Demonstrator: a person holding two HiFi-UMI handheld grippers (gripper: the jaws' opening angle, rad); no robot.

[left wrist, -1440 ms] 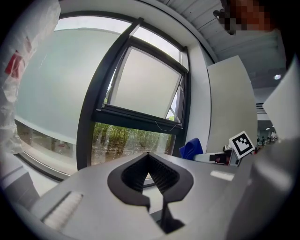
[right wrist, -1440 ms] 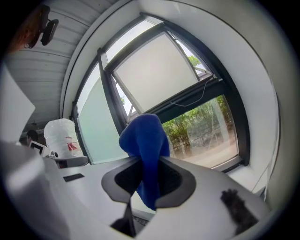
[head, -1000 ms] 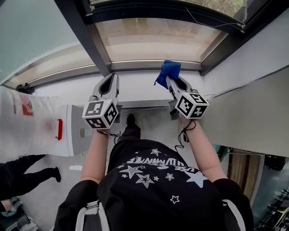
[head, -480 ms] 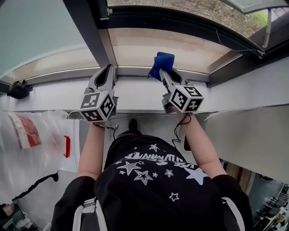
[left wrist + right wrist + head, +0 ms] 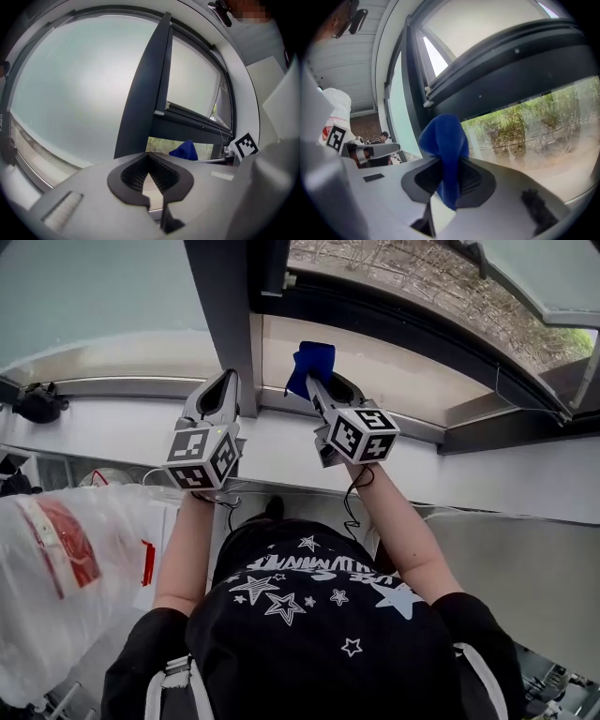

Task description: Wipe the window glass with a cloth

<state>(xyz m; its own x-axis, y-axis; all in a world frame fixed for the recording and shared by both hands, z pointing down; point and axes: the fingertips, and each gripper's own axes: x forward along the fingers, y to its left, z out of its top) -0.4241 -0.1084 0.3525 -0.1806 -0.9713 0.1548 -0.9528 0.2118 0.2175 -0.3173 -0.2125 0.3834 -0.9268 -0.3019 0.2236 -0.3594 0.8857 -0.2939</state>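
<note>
My right gripper [image 5: 313, 382] is shut on a blue cloth [image 5: 310, 365], held up in front of the lower window glass [image 5: 394, 367] just right of the dark mullion [image 5: 225, 315]. The right gripper view has the cloth [image 5: 444, 143] bunched between the jaws, with clear glass [image 5: 529, 126] and shrubs beyond it. Whether the cloth touches the glass, I cannot tell. My left gripper [image 5: 221, 392] is shut and empty, over the white sill [image 5: 281, 442] left of the mullion. In the left gripper view its jaws [image 5: 150, 169] meet, and the cloth [image 5: 185, 150] shows to the right.
A frosted pane [image 5: 94, 292] fills the left side. A dark window frame [image 5: 422, 329] curves above the lower glass. A clear plastic bag [image 5: 56, 559] with red print hangs at the lower left. A small dark object [image 5: 37, 404] sits on the sill's left end.
Both grippers have risen toward the window and shifted left. The cloth went from the sill's far edge up in front of the glass beside the mullion. The view has swung left.
</note>
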